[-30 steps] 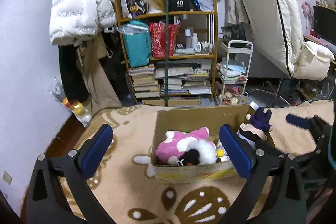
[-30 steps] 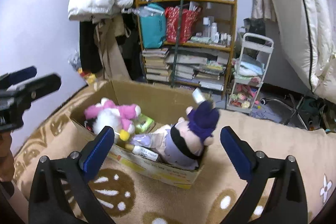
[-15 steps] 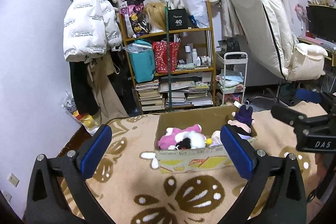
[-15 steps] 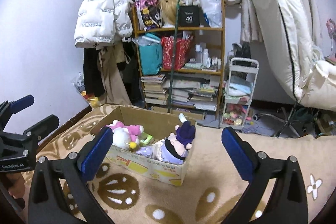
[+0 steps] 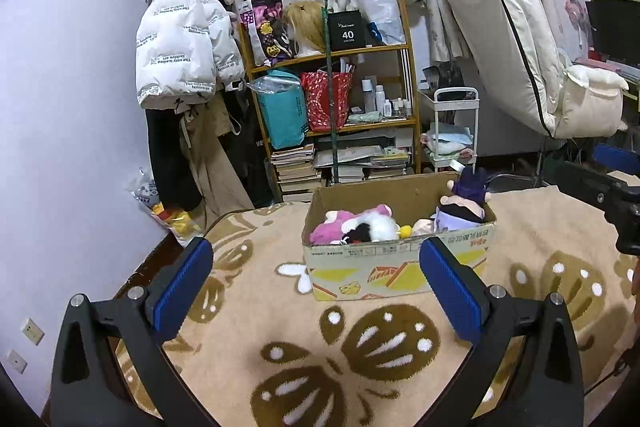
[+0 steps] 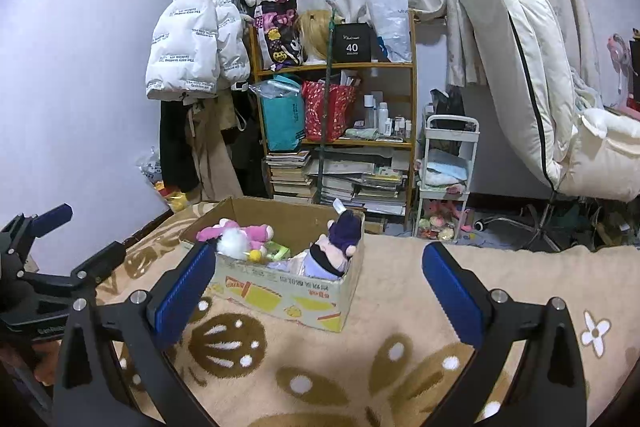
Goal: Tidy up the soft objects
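Toys sit gathered in the cardboard box [image 5: 400, 267] at the middle of the patterned blanket [image 5: 360, 347], which suggests the sorting is close to finished. A pink and white plush [image 5: 360, 225] lies along the box's left half, and a purple-hatted doll [image 5: 464, 205] leans in the far right corner, head above the rim, probably because the box is nearly full. The left gripper [image 5: 316, 285] hangs on the near side of the box, its jaws spread wide and holding nothing. The right gripper [image 6: 320, 287] is just as wide and just as empty, also near of the box, and I see no loose soft thing on the blanket for either to fetch
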`<state>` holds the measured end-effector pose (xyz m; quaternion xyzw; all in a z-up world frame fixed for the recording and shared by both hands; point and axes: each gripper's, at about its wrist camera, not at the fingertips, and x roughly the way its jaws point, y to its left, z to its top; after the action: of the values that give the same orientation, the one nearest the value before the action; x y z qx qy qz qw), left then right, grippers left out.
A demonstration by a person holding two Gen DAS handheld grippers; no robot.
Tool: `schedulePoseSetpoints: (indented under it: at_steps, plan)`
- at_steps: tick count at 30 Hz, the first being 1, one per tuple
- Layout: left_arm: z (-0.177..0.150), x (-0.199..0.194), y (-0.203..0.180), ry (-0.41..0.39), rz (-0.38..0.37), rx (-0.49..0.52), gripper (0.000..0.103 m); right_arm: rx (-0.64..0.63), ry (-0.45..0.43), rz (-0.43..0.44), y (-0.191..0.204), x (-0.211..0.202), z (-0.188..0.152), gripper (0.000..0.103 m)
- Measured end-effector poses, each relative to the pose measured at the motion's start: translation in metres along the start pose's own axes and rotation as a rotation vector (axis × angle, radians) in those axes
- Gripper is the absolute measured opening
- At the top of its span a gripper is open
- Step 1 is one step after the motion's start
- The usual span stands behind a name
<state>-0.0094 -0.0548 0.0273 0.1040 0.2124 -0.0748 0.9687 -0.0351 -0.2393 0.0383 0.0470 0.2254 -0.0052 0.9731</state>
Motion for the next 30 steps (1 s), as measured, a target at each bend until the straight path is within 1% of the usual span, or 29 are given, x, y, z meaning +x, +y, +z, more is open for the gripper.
schedulePoseSetpoints:
  at_steps: [3, 5, 9, 11, 15, 26, 30]
  plan:
    - [-0.004, 0.001, -0.003, 0.006, 0.008, 0.013, 0.102, 0.009, -0.014, -0.009, -0.002, -0.003, -0.006, 0.103]
    - [-0.005, 0.001, -0.003, 0.008, 0.010, 0.015, 0.102, 0.018, -0.004, -0.004, -0.005, -0.001, -0.007, 0.103]
    - [-0.006, 0.001, 0.000, 0.011, 0.000, -0.011, 0.102, 0.038, 0.022, -0.002, -0.011, 0.004, -0.008, 0.103]
    - [-0.006, 0.002, 0.002, 0.014, 0.004, -0.018, 0.102, 0.036, 0.023, -0.009, -0.012, 0.005, -0.009, 0.103]
    - [-0.008, 0.004, 0.005, 0.013, -0.012, -0.038, 0.102, 0.034, 0.022, -0.013, -0.012, 0.006, -0.009, 0.103]
    - [-0.010, 0.005, 0.007, 0.022, -0.014, -0.044, 0.102, 0.031, 0.022, -0.013, -0.012, 0.006, -0.009, 0.103]
    - [-0.011, 0.006, 0.006, 0.027, -0.001, -0.042, 0.102, 0.032, 0.026, -0.012, -0.013, 0.007, -0.010, 0.103]
